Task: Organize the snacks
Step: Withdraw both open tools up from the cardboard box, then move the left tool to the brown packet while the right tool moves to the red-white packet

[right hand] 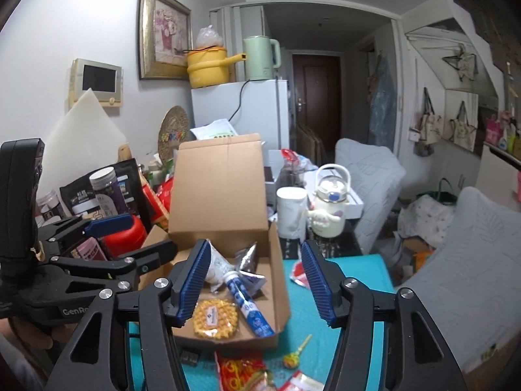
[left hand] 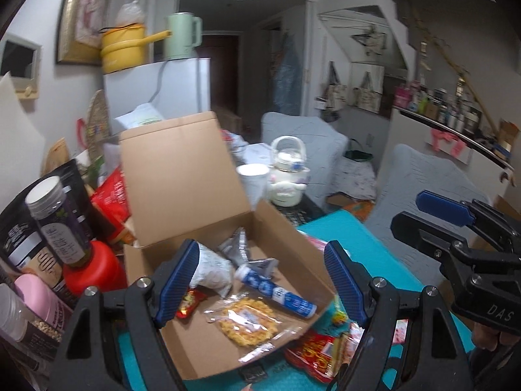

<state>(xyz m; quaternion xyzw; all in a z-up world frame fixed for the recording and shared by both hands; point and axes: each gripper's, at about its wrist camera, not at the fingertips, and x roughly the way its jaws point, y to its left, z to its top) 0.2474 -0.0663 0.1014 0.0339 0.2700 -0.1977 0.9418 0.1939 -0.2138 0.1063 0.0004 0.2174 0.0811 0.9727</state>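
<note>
— How are the two grippers set?

— The left gripper (left hand: 260,277) is held above the open cardboard box (left hand: 286,228), its blue-padded fingers (left hand: 177,282) spread wide with nothing between them. The right gripper (right hand: 257,280) is likewise held wide apart and empty, with its left finger over the box and its right finger over the teal mat (right hand: 351,290). Each gripper is seen from the other's camera, off to the side.

— What is found inside the box?

— A blue and white tube (left hand: 276,291) is laid diagonally across the floor of the box. Just beside it, a clear packet of yellow snacks (left hand: 247,322) is seen near the front edge. A white printed pouch (left hand: 213,268) and silver foil packets (left hand: 237,247) are placed toward the back, and a small red packet (left hand: 190,303) is partly hidden by the left finger. The lid is stood upright at the rear.

— And outside the box?

— A red and yellow snack bag (right hand: 241,371) is left on the mat in front of the box, with a lollipop (right hand: 294,355) near it. A red jar (left hand: 94,268), a dark bottle (left hand: 60,221) and a white teapot (left hand: 288,176) are seen around the box.
</note>
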